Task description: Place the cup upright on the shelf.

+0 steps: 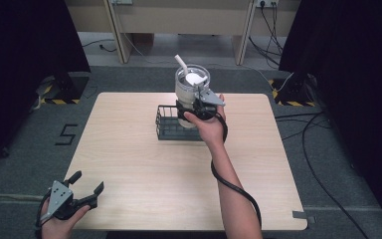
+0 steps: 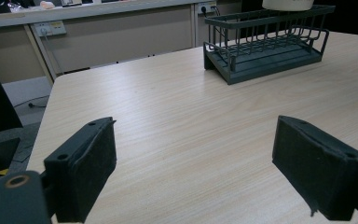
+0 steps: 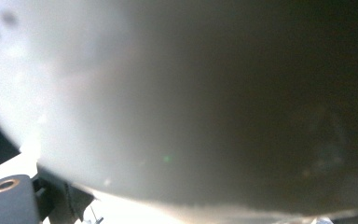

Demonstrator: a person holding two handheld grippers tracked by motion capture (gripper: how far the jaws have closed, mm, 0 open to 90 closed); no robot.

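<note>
**Right gripper holding a tumbler over the wire basket**

The right gripper [image 1: 195,102] is gripping the white tumbler [image 1: 191,82], its jaws clenched on the lower part of the cup's body, as the high view is showing. The tumbler is standing upright above the dark wire basket [image 1: 166,124], with a white straw [image 1: 181,63] sticking up from its lid; whether its base is touching the basket cannot be told. In the right gripper view the cup's pale wall [image 3: 168,93] is sitting blurred right against the camera.

The left gripper [image 1: 87,190] is resting released, its jaws spread wide and holding nothing, at the near left corner of the tabletop [image 1: 144,169], well apart from the basket. In the left gripper view the basket [image 2: 265,42] is standing at the far side of the tabletop [image 2: 177,121].
</note>
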